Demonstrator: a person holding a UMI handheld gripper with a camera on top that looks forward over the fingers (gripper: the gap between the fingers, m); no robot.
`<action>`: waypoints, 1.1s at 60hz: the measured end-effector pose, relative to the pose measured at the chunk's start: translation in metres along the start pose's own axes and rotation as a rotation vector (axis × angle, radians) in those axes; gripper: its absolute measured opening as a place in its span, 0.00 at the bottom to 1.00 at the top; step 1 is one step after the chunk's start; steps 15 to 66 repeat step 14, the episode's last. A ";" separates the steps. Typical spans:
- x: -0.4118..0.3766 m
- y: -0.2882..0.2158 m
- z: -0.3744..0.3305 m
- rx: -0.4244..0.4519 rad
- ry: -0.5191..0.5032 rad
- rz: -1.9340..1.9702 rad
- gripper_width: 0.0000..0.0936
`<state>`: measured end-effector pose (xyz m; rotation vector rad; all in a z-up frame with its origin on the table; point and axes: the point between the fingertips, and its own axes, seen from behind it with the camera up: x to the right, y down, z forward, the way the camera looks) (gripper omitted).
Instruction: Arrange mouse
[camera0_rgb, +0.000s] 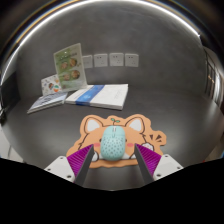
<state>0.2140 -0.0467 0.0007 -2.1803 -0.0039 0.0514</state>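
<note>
A pale teal mouse (112, 145) lies on an orange cartoon-shaped mouse mat (135, 130) on the grey table. My gripper (112, 165) is low over the near edge of the mat. Its two fingers, with magenta pads (82, 164), stand to either side of the rear of the mouse. The mouse sits between the fingertips with a small gap at each side and rests on the mat. The gripper is open. The near end of the mouse is partly hidden by the gripper body.
A white and blue book (100, 96) lies beyond the mat, with a thinner booklet (47, 102) to its left. A green leaflet (68, 65) leans on the back wall beside wall sockets (108, 61). Bare grey table (180, 110) lies to the right.
</note>
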 end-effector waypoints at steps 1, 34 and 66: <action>0.000 0.003 -0.005 0.000 -0.019 -0.003 0.90; 0.034 0.048 -0.075 -0.010 -0.077 0.049 0.91; 0.034 0.048 -0.075 -0.010 -0.077 0.049 0.91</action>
